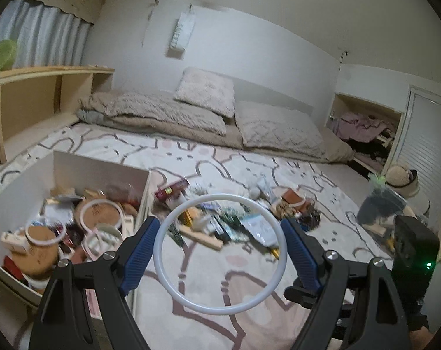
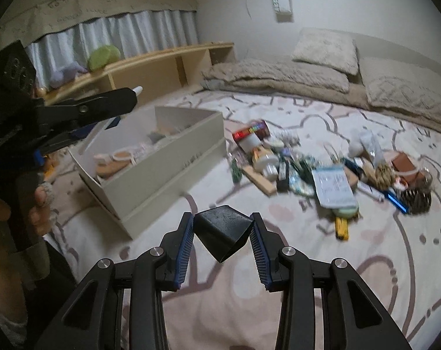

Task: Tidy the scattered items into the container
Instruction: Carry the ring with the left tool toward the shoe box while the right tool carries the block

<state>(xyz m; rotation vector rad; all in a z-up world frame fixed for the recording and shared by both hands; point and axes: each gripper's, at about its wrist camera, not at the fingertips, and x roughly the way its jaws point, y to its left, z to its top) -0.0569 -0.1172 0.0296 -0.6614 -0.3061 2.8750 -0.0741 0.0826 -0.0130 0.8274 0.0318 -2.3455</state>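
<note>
The white plastic ring (image 1: 220, 252) sits pinched across its width between the blue pads of the left gripper (image 1: 219, 242), held up above the patterned bed cover (image 1: 206, 291) and not yet over the container. In the right wrist view the right gripper (image 2: 223, 234) is pressed together on a small black angular box (image 2: 222, 229), which hangs corner-down between the pads, also lifted off the cover. The container, a cream open-topped box (image 2: 162, 175), lies toward the left side of the bed, below the wooden shelf (image 2: 150, 67), and already holds several similar rings, cork discs and other bits. Just beside its right wall the remaining scattered items (image 2: 322, 172) spread across the middle of the cover: a red packet, a wooden block, a white paper pouch, a blue pen, a pine cone and smaller pieces too blurred to name. Folded beige blankets and pillows (image 1: 203, 108) line the far edge of the bed. The main risk, as I judge it, lies with the ring: it is thin and smooth, gripped only at two points on its rim, so a quick swing toward the box could let it pivot or spring out and roll off across the soft cover. The black box is caught on its slanted faces, so it may twist or slide out downward if the squeeze loosens. With both grippers heading to one box, they may also knock together over it.
</note>
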